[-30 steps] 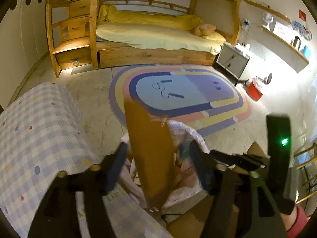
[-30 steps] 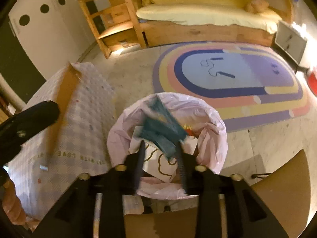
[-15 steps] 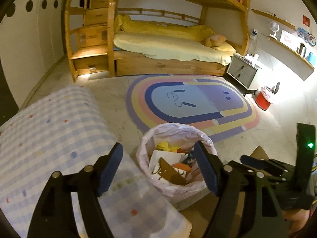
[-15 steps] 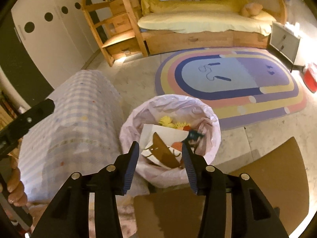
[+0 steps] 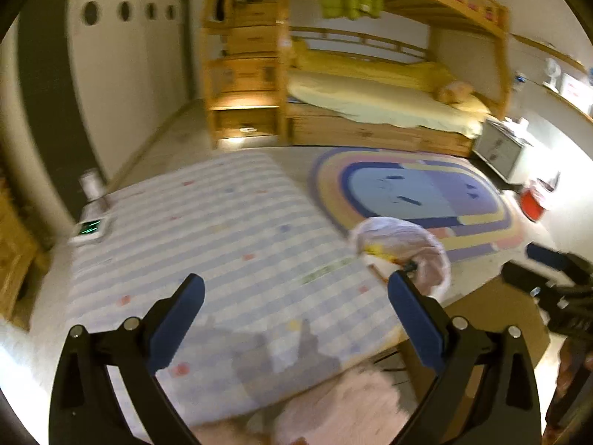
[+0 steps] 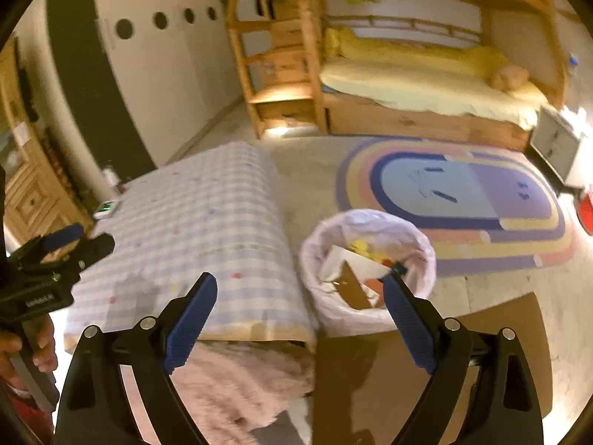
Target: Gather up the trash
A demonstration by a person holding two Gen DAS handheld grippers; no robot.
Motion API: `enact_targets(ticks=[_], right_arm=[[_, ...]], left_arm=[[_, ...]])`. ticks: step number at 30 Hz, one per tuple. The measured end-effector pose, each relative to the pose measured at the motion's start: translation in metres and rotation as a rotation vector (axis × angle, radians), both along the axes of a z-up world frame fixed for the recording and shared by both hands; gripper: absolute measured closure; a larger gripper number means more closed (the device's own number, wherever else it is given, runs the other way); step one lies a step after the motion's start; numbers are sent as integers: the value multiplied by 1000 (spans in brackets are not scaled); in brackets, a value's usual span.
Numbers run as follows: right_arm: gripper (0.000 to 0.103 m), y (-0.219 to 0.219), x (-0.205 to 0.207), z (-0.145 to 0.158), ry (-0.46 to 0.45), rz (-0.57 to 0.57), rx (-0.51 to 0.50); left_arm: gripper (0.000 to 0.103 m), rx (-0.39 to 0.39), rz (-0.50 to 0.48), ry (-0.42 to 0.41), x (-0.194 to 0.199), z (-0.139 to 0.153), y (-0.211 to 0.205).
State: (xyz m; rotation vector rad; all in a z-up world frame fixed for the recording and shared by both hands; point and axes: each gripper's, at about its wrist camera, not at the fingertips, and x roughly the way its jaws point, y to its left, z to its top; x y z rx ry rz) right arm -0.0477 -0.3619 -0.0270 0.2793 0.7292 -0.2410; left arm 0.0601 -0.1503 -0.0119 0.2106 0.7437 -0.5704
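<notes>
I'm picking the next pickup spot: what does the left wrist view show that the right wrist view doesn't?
Left wrist only: the right gripper at the far edge, jaws opening and empty.

Right wrist only: the trash bin's contents, cardboard and paper, and the left gripper, jaws opening and empty.

Both: the checked tablecloth, the bin, the rainbow rug, the bunk bed.

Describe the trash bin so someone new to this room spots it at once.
Start at the checked tablecloth; the trash bin stands on the floor off its corner, before the rainbow rug. Unlike the red bin farther off, it has a pale pink liner and holds cardboard scraps.
</notes>
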Motion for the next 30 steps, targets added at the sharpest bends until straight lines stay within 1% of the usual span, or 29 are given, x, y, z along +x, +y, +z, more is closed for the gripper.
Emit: enact_targets(ticks=[3,6,9,11,13,15,16,20,30], right_arm=[[12,25,-2,21,-45,63,-25],[11,51,0,37,-76,146,-29],[10,71,2,51,-93,201,-31],[10,88,2,60,-100,233,-55],[9,103,1,64,-88,258,-91],[9,113,1,67,-78,268,-111],[9,119,0,66,-70,270,-128],[9,130,-4,65,-58,293,-139],[9,134,-10,65,-66,293,-138]], left_arm=[[7,-8,103,6,-5,8,41],[7,5,211,23,-12,14,80],[7,6,264,29,-19,20,106],[7,26,301,30,-25,24,124],[7,51,352,11,-35,30,141],[7,48,392,-9,-46,37,155],[7,43,400,-13,-49,39,160],[7,43,436,-27,-61,45,174],[7,37,459,-40,-62,49,181]])
